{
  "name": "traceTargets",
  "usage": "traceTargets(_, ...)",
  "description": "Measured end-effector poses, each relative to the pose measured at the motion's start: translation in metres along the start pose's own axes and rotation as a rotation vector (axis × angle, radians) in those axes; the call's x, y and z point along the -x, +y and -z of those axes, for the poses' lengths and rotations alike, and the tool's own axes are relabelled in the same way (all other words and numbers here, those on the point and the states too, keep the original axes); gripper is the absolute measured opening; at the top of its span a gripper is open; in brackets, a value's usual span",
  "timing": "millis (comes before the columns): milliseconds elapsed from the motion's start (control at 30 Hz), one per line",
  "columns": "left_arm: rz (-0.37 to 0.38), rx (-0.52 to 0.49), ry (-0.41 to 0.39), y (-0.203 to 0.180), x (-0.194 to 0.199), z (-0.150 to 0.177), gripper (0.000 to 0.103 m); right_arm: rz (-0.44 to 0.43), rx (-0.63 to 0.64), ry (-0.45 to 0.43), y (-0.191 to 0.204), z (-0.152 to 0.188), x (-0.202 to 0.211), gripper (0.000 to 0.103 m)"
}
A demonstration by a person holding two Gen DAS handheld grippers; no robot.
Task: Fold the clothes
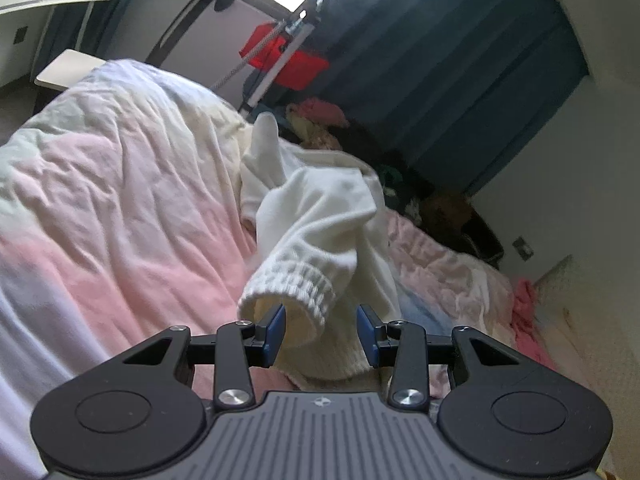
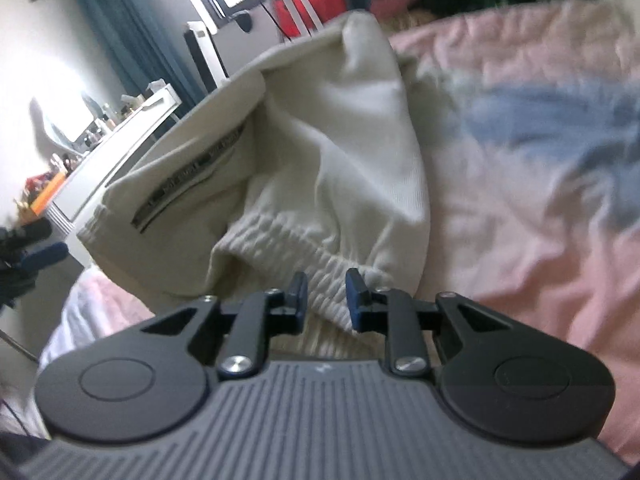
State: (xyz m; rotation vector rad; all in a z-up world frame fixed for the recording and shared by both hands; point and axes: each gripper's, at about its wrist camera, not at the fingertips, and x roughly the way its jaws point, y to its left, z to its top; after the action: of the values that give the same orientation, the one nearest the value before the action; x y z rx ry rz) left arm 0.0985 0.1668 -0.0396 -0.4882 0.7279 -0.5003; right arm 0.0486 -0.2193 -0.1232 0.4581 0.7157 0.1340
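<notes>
**Two grippers at the cuffs of a cream sweatshirt on a pink bed**

Fingers of the left gripper (image 1: 321, 330) stand moderately apart at the lower centre of the left wrist view. One blue-padded finger (image 1: 276, 328) sits inside the open mouth of the ribbed cuff (image 1: 296, 280) of a cream-white knitted sweatshirt (image 1: 320, 208); the other pad stands clear of the cloth on the right, so nothing is pinched. That sleeve rises from the cuff toward the middle of the frame, with the rest of the garment bunched behind it.

Across in the right wrist view, the right gripper (image 2: 326, 300) has its fingers at a narrow gap, low in the centre. A gathered ribbed band (image 2: 288, 236) of the same sweatshirt (image 2: 320, 140) lies between and just behind the tips, though blur hides whether the pads press on it. Lifted cloth fills the centre-left of that frame, showing a printed neck tape (image 2: 192, 172).

Everything lies on a crumpled quilt of pale pink with a blue patch (image 2: 540, 184). Dark teal curtains (image 1: 460, 60) hang at upper right, and a red bag (image 1: 286, 56) sits at top centre.
</notes>
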Motion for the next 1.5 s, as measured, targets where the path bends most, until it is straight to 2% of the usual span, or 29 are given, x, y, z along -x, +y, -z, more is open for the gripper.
traceTargets(200, 0.026, -0.039, 0.055, -0.009, -0.013, 0.004, 0.041, 0.004, 0.011, -0.016, 0.003, 0.003, 0.006, 0.023)
traceTargets(267, 0.027, -0.056, 0.077, -0.014, -0.02, 0.007, 0.048, -0.004, -0.006, -0.018, 0.002, 0.003, 0.007, 0.024)
traceTargets(333, -0.033, -0.085, 0.084, -0.019, -0.031, 0.009, 0.054, -0.016, -0.027, -0.025, -0.001, 0.001, 0.009, 0.025)
traceTargets(400, -0.096, -0.098, 0.091, -0.02, -0.043, 0.009, 0.054, -0.032, -0.054, -0.04, -0.003, 0.0, 0.013, 0.025)
traceTargets(500, -0.131, -0.12, 0.085, -0.02, -0.061, 0.009, 0.053, -0.048, -0.081, -0.063, -0.007, -0.002, 0.018, 0.026)
traceTargets(600, -0.153, -0.13, 0.08, -0.023, -0.078, 0.008, 0.043, -0.058, -0.11, -0.072, -0.011, -0.002, 0.02, 0.026)
traceTargets(667, -0.18, -0.155, 0.048, -0.027, -0.083, 0.009, 0.023, -0.057, -0.114, -0.082, -0.012, -0.003, 0.02, 0.026)
traceTargets(700, -0.181, -0.16, 0.021, -0.026, -0.079, 0.008, 0.022, -0.055, -0.115, -0.091, -0.012, -0.003, 0.021, 0.026)
traceTargets(733, -0.18, -0.165, -0.006, -0.025, -0.075, 0.006, 0.017, -0.056, -0.118, -0.102, -0.012, -0.004, 0.022, 0.026)
traceTargets(767, -0.162, -0.143, -0.033, -0.021, -0.068, 0.004, 0.014, -0.057, -0.124, -0.113, -0.013, -0.004, 0.024, 0.026)
traceTargets(833, -0.102, -0.035, -0.091, -0.005, -0.049, -0.005, 0.013, -0.061, -0.134, -0.135, -0.014, -0.006, 0.026, 0.026)
traceTargets(933, -0.048, 0.183, -0.175, 0.029, -0.021, -0.014, 0.011, -0.057, -0.178, -0.147, -0.021, -0.008, 0.026, 0.026)
traceTargets(967, -0.068, 0.239, -0.196, 0.039, -0.015, -0.014, 0.009, -0.055, -0.195, -0.149, -0.023, -0.009, 0.026, 0.027)
traceTargets(1033, -0.16, 0.326, -0.201, 0.058, -0.008, -0.014, 0.007, -0.051, -0.227, -0.154, -0.028, -0.01, 0.026, 0.032)
traceTargets(1067, -0.22, 0.366, -0.174, 0.067, -0.01, -0.013, 0.007, -0.051, -0.246, -0.15, -0.031, -0.01, 0.024, 0.042)
traceTargets(1100, -0.257, 0.389, -0.145, 0.074, -0.013, -0.013, 0.007, -0.051, -0.267, -0.142, -0.034, -0.01, 0.021, 0.056)
traceTargets(1167, -0.306, 0.383, -0.092, 0.083, -0.023, -0.014, 0.009, -0.066, -0.311, -0.126, -0.04, -0.01, 0.016, 0.072)
traceTargets(1300, -0.362, 0.212, -0.071, 0.074, -0.031, -0.017, 0.015, -0.14, -0.369, -0.083, -0.044, -0.006, 0.005, 0.073)
traceTargets(1400, -0.367, 0.18, -0.061, 0.068, -0.029, -0.017, 0.021, -0.195, -0.406, -0.049, -0.043, -0.001, -0.007, 0.073)
traceTargets(1433, -0.369, 0.173, -0.06, 0.066, -0.028, -0.017, 0.026, -0.21, -0.418, -0.037, -0.043, 0.001, -0.011, 0.073)
traceTargets(1500, -0.387, 0.169, -0.057, 0.063, -0.024, -0.017, 0.055, -0.224, -0.439, -0.01, -0.043, 0.004, -0.023, 0.073)
